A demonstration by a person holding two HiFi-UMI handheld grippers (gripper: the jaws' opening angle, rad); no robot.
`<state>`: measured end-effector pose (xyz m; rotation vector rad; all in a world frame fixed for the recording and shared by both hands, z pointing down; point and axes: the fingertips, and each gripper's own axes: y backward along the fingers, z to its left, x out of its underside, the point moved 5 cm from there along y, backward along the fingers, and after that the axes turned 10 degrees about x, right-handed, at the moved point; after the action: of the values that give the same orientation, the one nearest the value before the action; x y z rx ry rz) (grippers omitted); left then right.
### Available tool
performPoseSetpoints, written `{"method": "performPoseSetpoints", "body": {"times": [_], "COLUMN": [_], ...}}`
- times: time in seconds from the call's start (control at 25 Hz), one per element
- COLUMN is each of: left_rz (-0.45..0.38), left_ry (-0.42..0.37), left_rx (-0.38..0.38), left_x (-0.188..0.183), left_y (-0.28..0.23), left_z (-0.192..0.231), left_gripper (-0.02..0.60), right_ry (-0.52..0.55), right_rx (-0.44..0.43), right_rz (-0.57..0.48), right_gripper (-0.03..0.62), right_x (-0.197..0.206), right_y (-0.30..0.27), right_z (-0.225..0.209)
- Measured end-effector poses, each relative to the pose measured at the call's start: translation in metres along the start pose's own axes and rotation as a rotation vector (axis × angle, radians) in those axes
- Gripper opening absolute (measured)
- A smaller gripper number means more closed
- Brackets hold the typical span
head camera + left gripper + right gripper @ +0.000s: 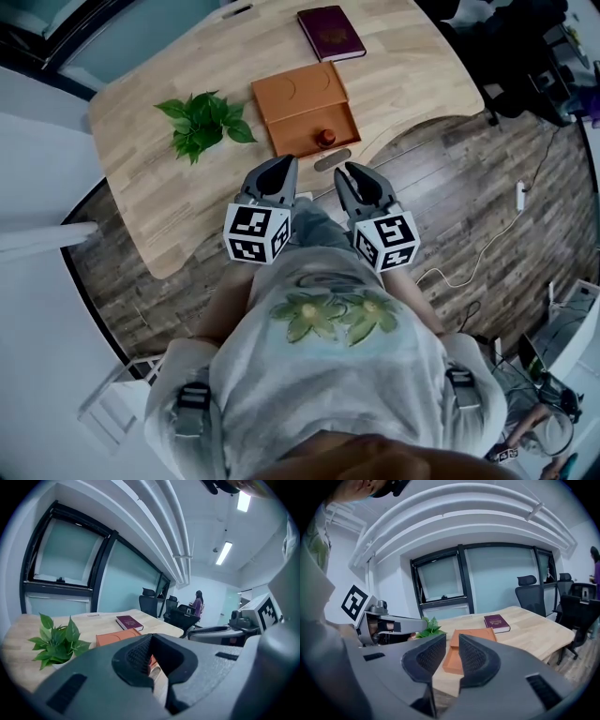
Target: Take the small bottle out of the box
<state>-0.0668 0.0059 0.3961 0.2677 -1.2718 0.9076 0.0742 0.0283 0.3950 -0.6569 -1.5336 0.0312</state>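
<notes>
An orange box lies open on the wooden table, its lid folded back. A small brownish bottle stands in the box's near right corner. Both grippers hover side by side over the table's near edge, short of the box. My left gripper has its tips together and holds nothing. Just to its right, my right gripper stands a little open and empty. Through the narrow gap of the right gripper I see the box ahead. The left gripper blocks most of its own view; the bottle is hidden there.
A green potted plant stands left of the box. A maroon book lies at the table's far side. A grey oval fitting sits in the table's near edge. Office chairs and a person are beyond the table.
</notes>
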Motion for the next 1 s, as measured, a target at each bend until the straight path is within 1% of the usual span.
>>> {"method": "performPoseSetpoints", "body": {"times": [0.24, 0.44, 0.8, 1.0], "left_rz": [0.007, 0.015, 0.062, 0.078], "left_ry": [0.001, 0.016, 0.051, 0.060], "left_rx": [0.000, 0.001, -0.008, 0.004], "left_x": [-0.012, -0.013, -0.004, -0.004], "left_y": [-0.021, -0.035, -0.051, -0.065], "left_z": [0.021, 0.033, 0.054, 0.059], "left_gripper": [0.008, 0.008, 0.008, 0.008], "right_ry": [0.006, 0.023, 0.047, 0.068], "right_rx": [0.002, 0.003, -0.002, -0.006], "right_rz": [0.021, 0.055, 0.131, 0.188], "right_gripper": [0.110, 0.150, 0.190, 0.208], "right_x": [-0.009, -0.008, 0.001, 0.009], "right_y": [-0.030, -0.050, -0.081, -0.098], "right_z": [-0.016, -0.021, -0.030, -0.035]}}
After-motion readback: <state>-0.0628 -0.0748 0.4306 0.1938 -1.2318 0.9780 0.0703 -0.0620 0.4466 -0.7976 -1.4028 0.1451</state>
